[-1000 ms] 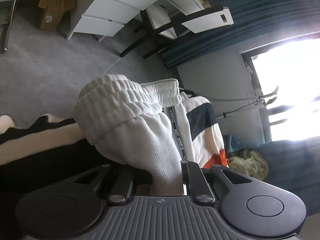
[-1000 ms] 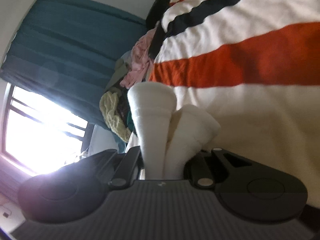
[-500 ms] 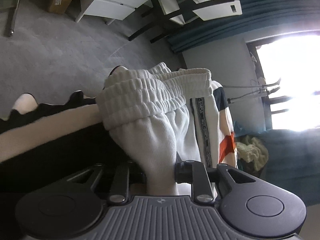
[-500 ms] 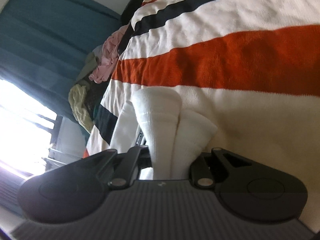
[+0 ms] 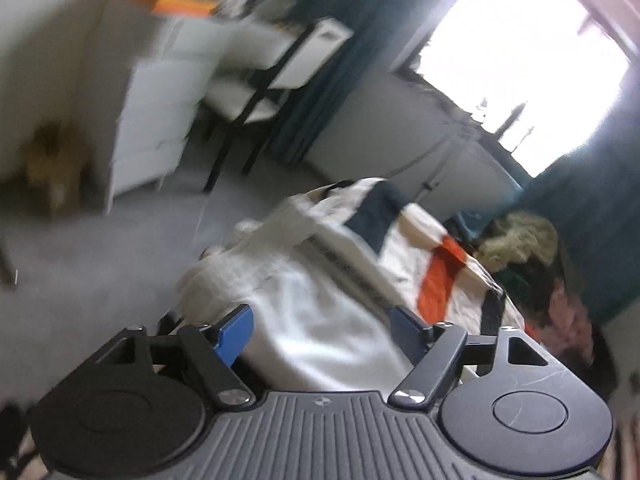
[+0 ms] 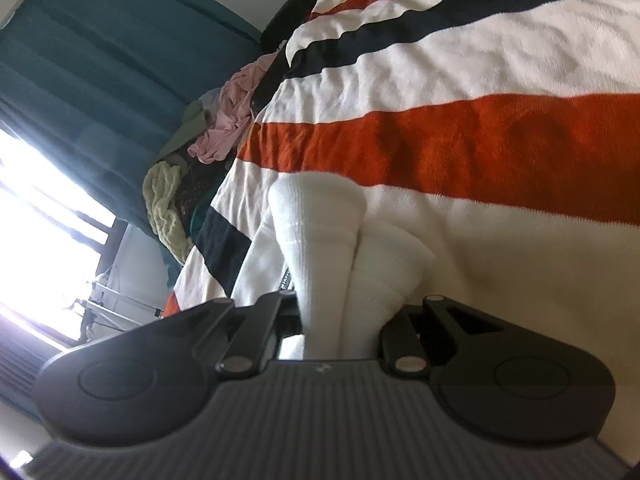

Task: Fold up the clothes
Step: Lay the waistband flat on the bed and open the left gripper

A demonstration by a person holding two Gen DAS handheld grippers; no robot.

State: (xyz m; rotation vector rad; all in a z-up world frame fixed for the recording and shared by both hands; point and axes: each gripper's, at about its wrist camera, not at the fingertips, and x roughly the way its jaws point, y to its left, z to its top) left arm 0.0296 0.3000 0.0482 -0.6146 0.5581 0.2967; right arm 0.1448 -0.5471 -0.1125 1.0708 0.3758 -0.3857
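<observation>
With left tongs (image 5: 316,334) opening off the white ribbed-knit trousers (image 5: 320,320), right tongs (image 6: 340,312) alone pinch their bunched cuff (image 6: 320,232) on the striped fleece blanket (image 6: 500,152); a tug could skew the fold.

A striped blanket (image 6: 460,148) in cream, orange and navy covers the bed. Beyond its far edge hang teal curtains (image 6: 92,60) beside a bright window (image 5: 520,60). Across the grey carpet (image 5: 100,248) from the blanket stand a white drawer unit (image 5: 156,112) and a black-framed chair (image 5: 256,92), blurred.
</observation>
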